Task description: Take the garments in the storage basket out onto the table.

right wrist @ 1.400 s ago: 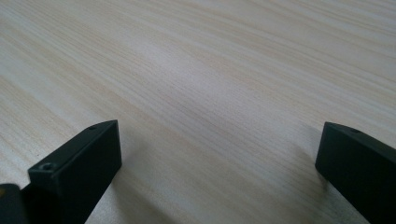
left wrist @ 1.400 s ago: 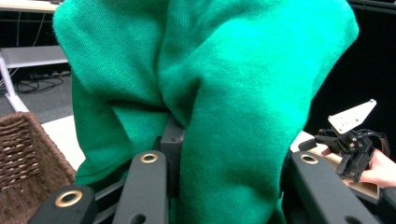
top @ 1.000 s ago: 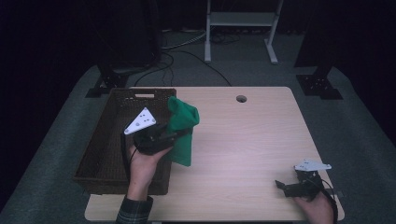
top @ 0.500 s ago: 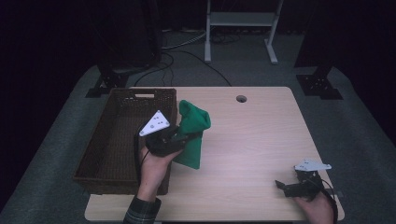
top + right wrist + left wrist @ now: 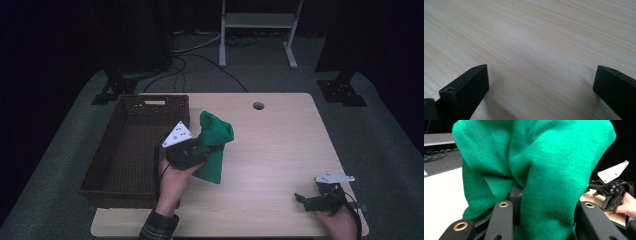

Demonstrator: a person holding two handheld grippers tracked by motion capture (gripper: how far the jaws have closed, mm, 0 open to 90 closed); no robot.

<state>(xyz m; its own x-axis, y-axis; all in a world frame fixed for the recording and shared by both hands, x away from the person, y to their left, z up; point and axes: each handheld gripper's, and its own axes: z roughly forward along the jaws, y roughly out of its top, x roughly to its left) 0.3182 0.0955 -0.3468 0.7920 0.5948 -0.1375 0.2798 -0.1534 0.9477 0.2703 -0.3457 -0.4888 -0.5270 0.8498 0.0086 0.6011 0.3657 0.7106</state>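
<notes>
Now the left gripper [image 5: 207, 149], fingers clamped on the green cloth [image 5: 214, 145], has carried it from the basket [image 5: 131, 150] further over the table [image 5: 280, 145], while the right gripper [image 5: 306, 200] rests with fingers apart near the table's front right corner.

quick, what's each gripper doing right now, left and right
Left gripper: shut on the green cloth, held up beside the basket.
Right gripper: open, holding nothing, low over the table.
</notes>
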